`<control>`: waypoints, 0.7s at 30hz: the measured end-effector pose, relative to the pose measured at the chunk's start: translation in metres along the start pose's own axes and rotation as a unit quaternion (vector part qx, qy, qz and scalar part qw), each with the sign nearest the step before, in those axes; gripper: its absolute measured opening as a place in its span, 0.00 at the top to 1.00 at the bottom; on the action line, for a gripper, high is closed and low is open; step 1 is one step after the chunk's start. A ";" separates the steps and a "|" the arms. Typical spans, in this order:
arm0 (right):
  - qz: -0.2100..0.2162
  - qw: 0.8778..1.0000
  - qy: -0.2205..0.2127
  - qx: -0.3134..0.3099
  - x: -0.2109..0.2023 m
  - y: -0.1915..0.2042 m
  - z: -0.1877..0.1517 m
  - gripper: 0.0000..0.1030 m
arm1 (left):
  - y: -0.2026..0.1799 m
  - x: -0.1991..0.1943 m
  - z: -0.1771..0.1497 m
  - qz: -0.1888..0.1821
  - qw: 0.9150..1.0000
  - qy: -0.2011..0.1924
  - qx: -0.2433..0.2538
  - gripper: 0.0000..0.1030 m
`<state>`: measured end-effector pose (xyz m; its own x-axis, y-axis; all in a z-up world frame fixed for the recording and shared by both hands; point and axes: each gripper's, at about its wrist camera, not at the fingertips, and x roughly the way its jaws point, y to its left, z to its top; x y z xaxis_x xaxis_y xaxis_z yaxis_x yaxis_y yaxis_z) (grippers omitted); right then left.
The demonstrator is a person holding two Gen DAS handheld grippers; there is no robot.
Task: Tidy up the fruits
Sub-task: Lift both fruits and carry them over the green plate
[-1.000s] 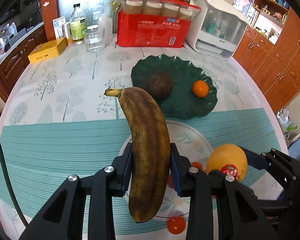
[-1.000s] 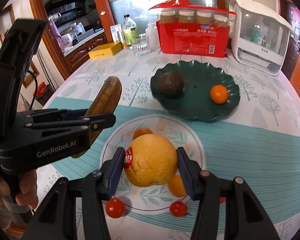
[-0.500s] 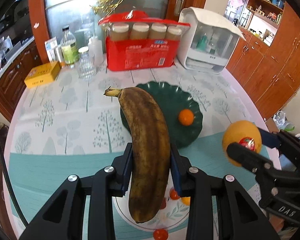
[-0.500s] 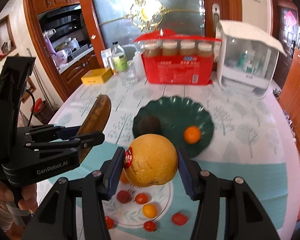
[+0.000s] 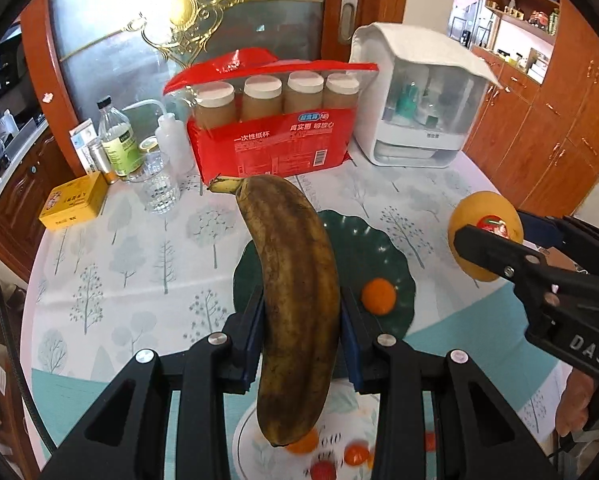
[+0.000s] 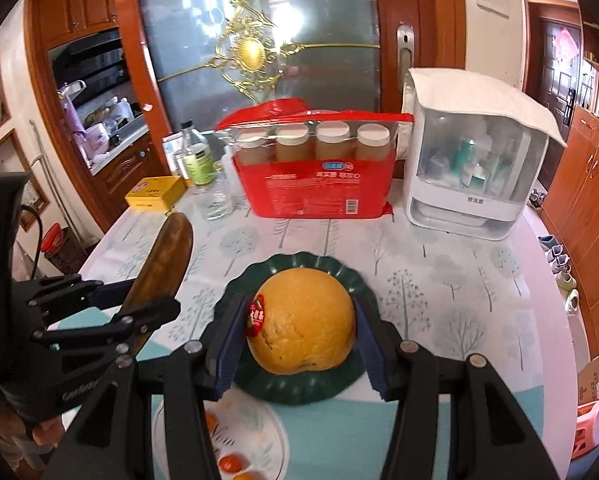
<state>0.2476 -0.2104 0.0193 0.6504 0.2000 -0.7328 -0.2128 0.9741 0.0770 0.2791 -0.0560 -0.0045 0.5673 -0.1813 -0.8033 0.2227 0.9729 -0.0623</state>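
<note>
My left gripper [image 5: 301, 338] is shut on a brown, overripe banana [image 5: 295, 280] and holds it high above the table. My right gripper [image 6: 299, 344] is shut on a large orange with a red sticker [image 6: 303, 320], also held high; it shows at the right in the left wrist view [image 5: 484, 236]. Below both lies a dark green leaf-shaped plate [image 5: 395, 256] with a small tangerine [image 5: 378, 296] on it. The banana hides the plate's left part. A white patterned plate [image 6: 259, 428] near me holds small tomatoes and small orange fruits.
At the back of the table stand a red pack of paper cups [image 5: 275, 136], a white storage box [image 5: 423, 108], a glass [image 5: 159, 188], bottles [image 5: 119, 140] and a yellow tin [image 5: 73, 202]. Wooden cabinets stand to the right.
Both grippers have risen higher with their fruit still held. The table and both plates look smaller and farther below. The dark round fruit on the green plate is now hidden.
</note>
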 end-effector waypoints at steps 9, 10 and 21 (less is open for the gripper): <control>-0.004 0.999 0.047 0.027 0.078 -0.026 0.011 0.49 | 0.008 0.075 0.021 0.010 0.999 0.036 -0.020 0.68; -0.002 0.998 0.051 0.030 0.084 -0.028 0.011 0.49 | 0.009 0.082 0.022 0.010 0.999 0.038 -0.021 0.68; 0.019 0.993 0.089 0.068 0.137 -0.046 0.007 0.49 | 0.012 0.136 0.029 0.011 0.997 0.066 -0.036 0.68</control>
<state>0.3516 -0.2270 -0.0799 0.5016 0.2273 -0.8347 -0.1259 0.9738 0.1895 0.3813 -0.0730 -0.0972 0.4607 -0.1436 -0.8759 0.1518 0.9850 -0.0816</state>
